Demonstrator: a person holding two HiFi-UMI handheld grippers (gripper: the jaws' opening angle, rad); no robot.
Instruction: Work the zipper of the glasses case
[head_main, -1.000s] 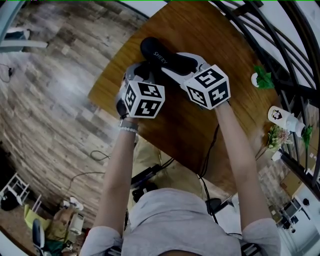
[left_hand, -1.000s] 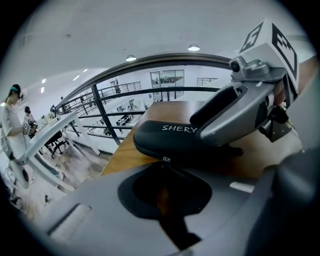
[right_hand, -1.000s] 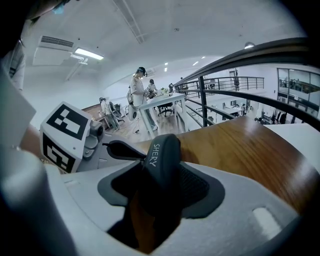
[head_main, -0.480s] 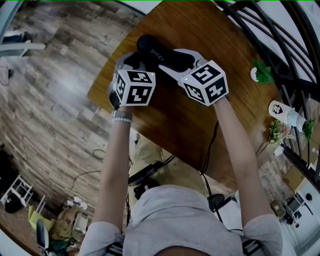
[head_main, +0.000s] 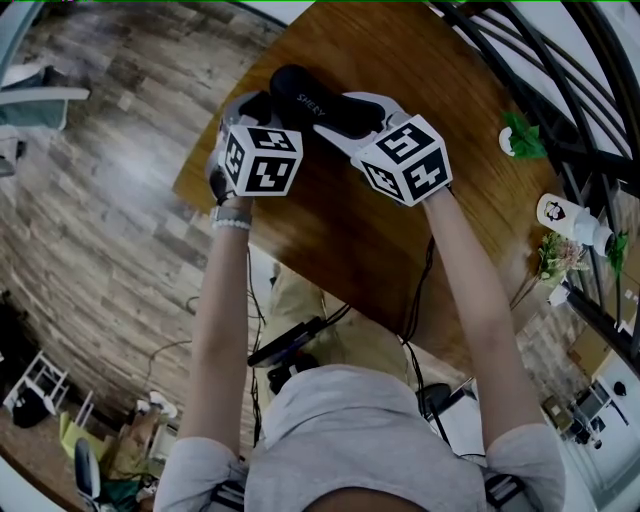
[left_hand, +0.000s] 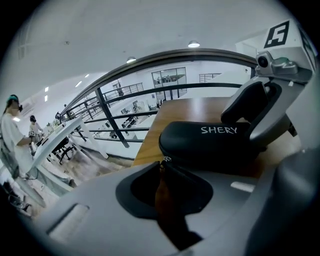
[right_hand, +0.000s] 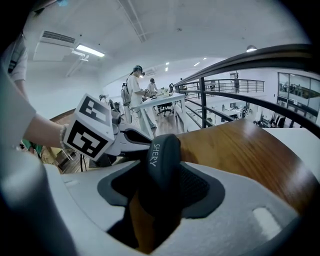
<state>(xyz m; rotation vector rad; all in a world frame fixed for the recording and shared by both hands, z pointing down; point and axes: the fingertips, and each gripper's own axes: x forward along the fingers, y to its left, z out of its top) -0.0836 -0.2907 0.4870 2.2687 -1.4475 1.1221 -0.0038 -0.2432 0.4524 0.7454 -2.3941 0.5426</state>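
Note:
A black glasses case (head_main: 318, 103) marked SHERY lies on the brown wooden table (head_main: 330, 230). My right gripper (head_main: 350, 112) is shut on the case's right part, and the case (right_hand: 161, 165) stands on edge between its dark pads. My left gripper (head_main: 262, 108) is at the case's left end. In the left gripper view the small metal zipper pull (left_hand: 164, 160) sits right at the tips of the left gripper (left_hand: 164, 175). Those jaws are opening, and a narrow gap shows brown table between the pads. The right gripper (left_hand: 260, 112) clamps the case (left_hand: 210, 145) beyond.
The table's left edge (head_main: 200, 170) drops to a wood-plank floor just beside the left gripper. A black railing (head_main: 560, 90) runs along the far right. A green plant (head_main: 522, 140) and a white cup (head_main: 560, 218) stand at the table's right. Cables hang below the near edge.
Both grippers and the case have shifted up and left in the head view. The left gripper has travelled further left round the case's end.

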